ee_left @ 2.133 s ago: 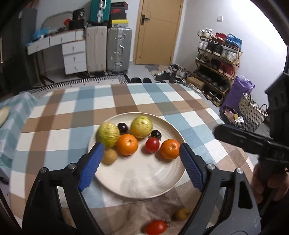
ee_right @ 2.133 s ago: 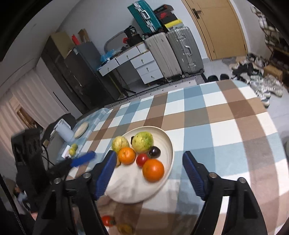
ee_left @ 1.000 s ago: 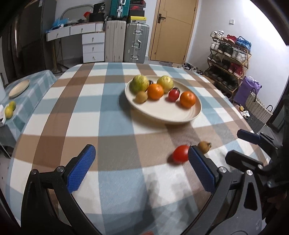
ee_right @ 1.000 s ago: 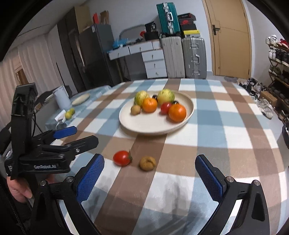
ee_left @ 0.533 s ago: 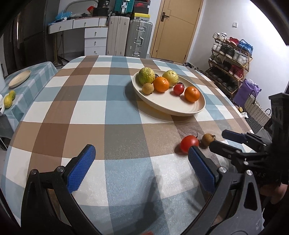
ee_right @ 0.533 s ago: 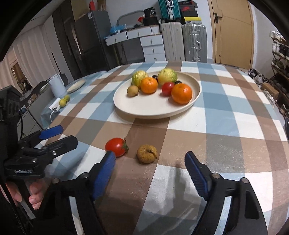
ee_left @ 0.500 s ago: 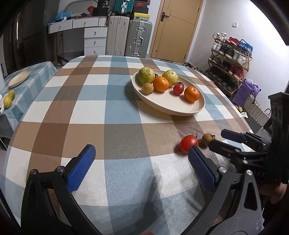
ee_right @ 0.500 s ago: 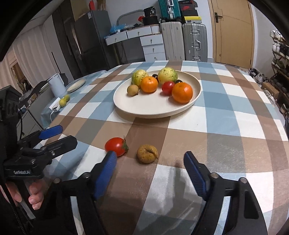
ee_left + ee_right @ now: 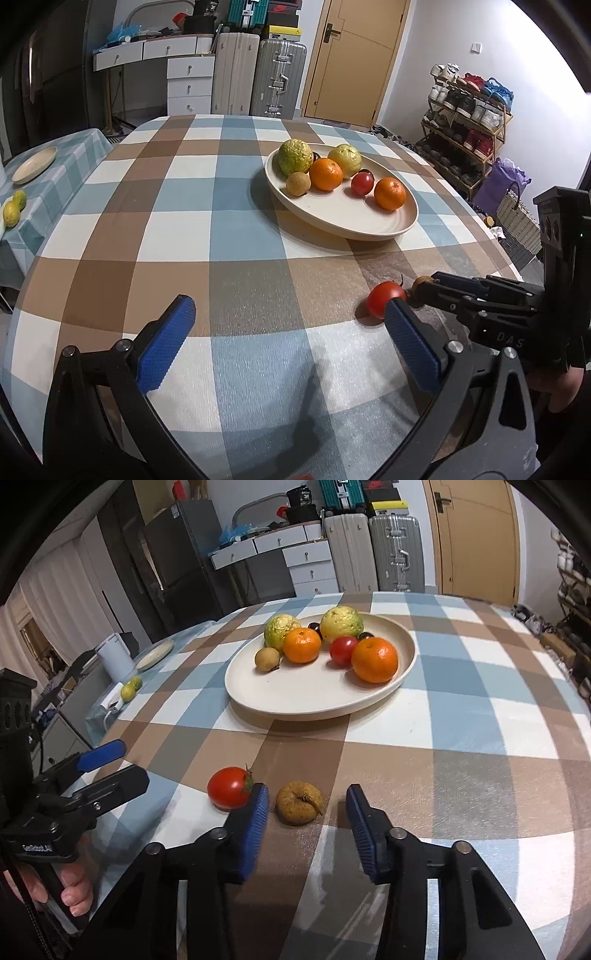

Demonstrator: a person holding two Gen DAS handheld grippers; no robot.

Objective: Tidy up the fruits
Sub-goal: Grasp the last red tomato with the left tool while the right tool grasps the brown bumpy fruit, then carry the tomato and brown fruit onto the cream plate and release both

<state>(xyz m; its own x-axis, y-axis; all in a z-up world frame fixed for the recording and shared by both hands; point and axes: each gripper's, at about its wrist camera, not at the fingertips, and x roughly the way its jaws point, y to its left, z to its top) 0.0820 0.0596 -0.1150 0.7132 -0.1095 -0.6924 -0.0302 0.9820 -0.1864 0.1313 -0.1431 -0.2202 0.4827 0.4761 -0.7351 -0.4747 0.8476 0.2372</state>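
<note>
A small brown fruit (image 9: pixel 299 803) lies on the checked tablecloth, and my right gripper (image 9: pixel 304 806) is open with one finger on each side of it, not touching. A red tomato (image 9: pixel 229 787) lies just left of it. In the left wrist view the tomato (image 9: pixel 384 297) shows by my right finger pad, with the brown fruit (image 9: pixel 421 284) partly hidden behind the right gripper (image 9: pixel 437 286). My left gripper (image 9: pixel 288 341) is open and empty over the near table. A cream plate (image 9: pixel 317 696) holds two oranges, two green guavas, a tomato, a brown fruit and dark plums.
The round table's edge (image 9: pixel 498 251) drops off to the right. A side table at the left carries a small plate (image 9: pixel 35 170) and two lemons (image 9: pixel 13 210). Suitcases, drawers and a shoe rack stand beyond.
My right gripper has moved forward and narrowed, so its fingers now flank the brown fruit. My left gripper has held nearly still.
</note>
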